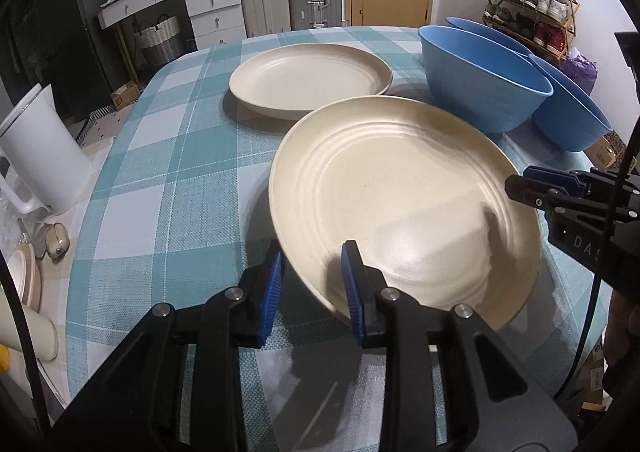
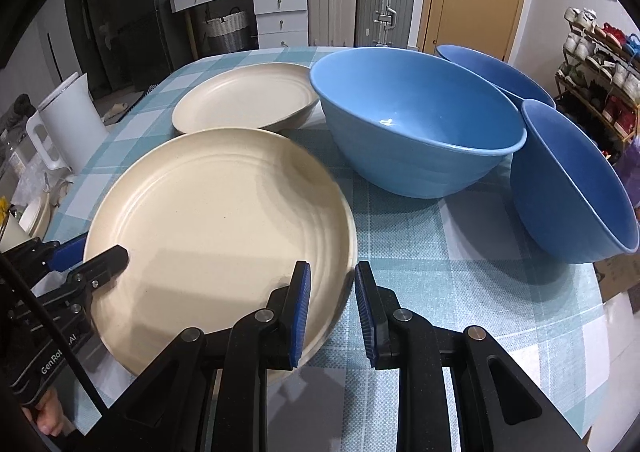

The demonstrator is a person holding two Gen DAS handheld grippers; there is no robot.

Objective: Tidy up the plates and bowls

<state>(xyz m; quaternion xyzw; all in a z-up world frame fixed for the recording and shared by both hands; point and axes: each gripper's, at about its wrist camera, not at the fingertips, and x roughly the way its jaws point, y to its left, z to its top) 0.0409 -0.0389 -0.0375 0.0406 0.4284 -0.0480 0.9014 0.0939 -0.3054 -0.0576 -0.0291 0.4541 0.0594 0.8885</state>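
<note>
A cream plate [image 1: 400,196] is near me on the checked tablecloth, its left rim tilted up. My left gripper [image 1: 314,284] straddles its near rim, one finger under and one over, with a gap still showing. My right gripper [image 2: 330,308] straddles the plate's [image 2: 216,236] right rim, jaws apart. A second cream plate [image 1: 310,78] lies flat farther back. Three blue bowls stand at the right: a large one [image 2: 416,128], one tilted at the table edge [image 2: 568,188], one behind [image 2: 492,68].
A white kettle [image 1: 44,148] stands off the table's left side. The round table's edge [image 1: 92,212] curves close on the left. Suitcases, a drawer unit and a shoe rack [image 1: 532,4] stand behind the table.
</note>
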